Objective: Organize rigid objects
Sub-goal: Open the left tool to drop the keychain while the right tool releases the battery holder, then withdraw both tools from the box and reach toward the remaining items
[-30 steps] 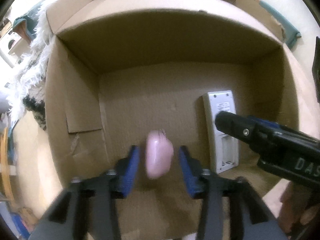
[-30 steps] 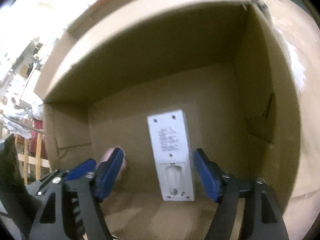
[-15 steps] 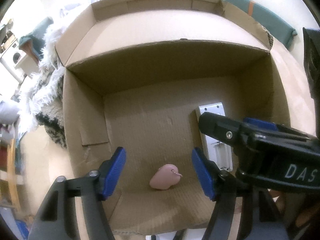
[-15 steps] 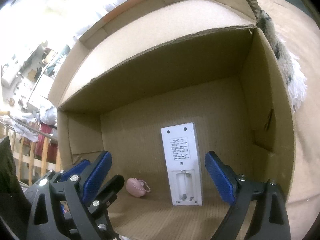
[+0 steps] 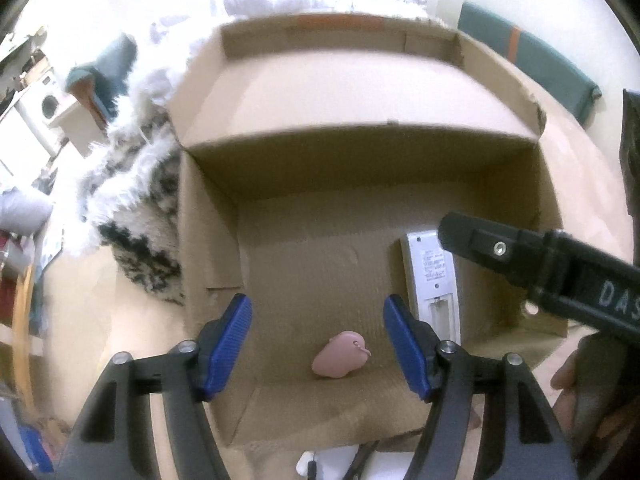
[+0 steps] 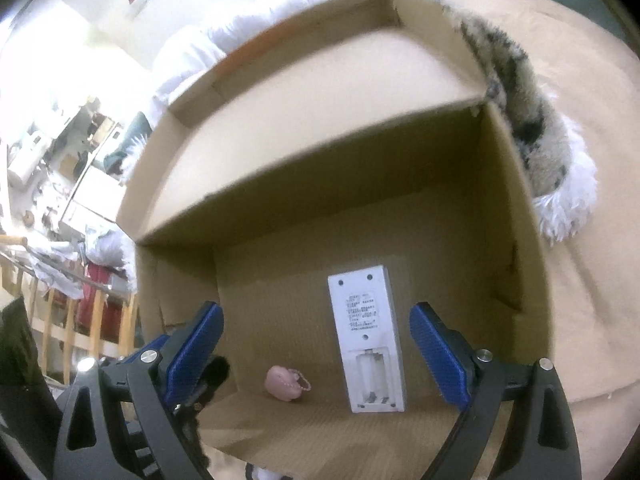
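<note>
While you hold both tools above the open cardboard box [image 5: 208, 240], your left gripper [image 5: 318, 346] has its blue pads spread apart with nothing pinched between them. The small pink charm [image 5: 339, 354] with its bead chain lies loose on the box floor below that gap, near the front wall. Your right gripper [image 6: 316, 354] stands with its jaws wide and grips nothing either. The white remote control [image 6: 366, 336] lies flat on the box floor beneath its fingers, back side up, with the battery bay uncovered and empty at the end nearest you. In the right wrist view the charm [image 6: 286, 388] sits just left of the remote's near end, apart from it. A shaggy white-and-black rug [image 5: 136, 208] lies against the box's outer left wall.
</note>
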{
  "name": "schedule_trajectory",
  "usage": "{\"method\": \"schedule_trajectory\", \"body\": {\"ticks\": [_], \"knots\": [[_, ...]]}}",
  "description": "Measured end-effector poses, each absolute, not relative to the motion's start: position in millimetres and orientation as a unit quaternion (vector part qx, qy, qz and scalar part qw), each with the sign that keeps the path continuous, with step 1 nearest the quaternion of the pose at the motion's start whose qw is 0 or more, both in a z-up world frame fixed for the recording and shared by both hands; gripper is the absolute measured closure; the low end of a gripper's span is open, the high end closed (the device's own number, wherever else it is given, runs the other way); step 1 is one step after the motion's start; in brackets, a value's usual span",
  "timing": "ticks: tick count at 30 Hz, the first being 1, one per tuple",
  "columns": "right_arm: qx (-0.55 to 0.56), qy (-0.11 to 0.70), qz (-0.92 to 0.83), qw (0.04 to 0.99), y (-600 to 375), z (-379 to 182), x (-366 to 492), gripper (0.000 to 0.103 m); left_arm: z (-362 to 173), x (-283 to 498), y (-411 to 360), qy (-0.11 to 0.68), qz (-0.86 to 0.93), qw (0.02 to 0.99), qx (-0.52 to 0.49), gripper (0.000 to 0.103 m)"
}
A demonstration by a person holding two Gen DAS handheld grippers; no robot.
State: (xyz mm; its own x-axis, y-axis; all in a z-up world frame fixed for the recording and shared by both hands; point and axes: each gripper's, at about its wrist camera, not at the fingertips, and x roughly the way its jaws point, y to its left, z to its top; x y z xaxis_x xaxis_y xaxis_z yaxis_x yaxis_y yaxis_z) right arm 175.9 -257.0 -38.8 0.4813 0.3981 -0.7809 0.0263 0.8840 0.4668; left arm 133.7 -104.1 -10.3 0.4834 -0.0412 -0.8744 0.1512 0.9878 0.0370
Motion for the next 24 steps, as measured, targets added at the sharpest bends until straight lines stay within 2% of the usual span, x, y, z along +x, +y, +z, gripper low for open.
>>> {"method": "schedule_trajectory", "body": {"ticks": [6, 14, 24], "knots": [[0.226, 0.486, 0.103, 0.838, -267, -25, 159, 0.003, 11, 113, -94, 0.477, -0.055, 0.875, 0.064, 0.037], [0.197, 0.478, 0.109, 0.849, -265, -6, 123, 0.003, 16, 90, -65, 0.488, -0.049, 0.871, 0.038, 0.037], [0.201, 0.488, 0.108, 0.842, -263, -12, 66, 0.003, 7, 54, -29, 0.507, -0.017, 0.862, 0.012, 0.037]]}}
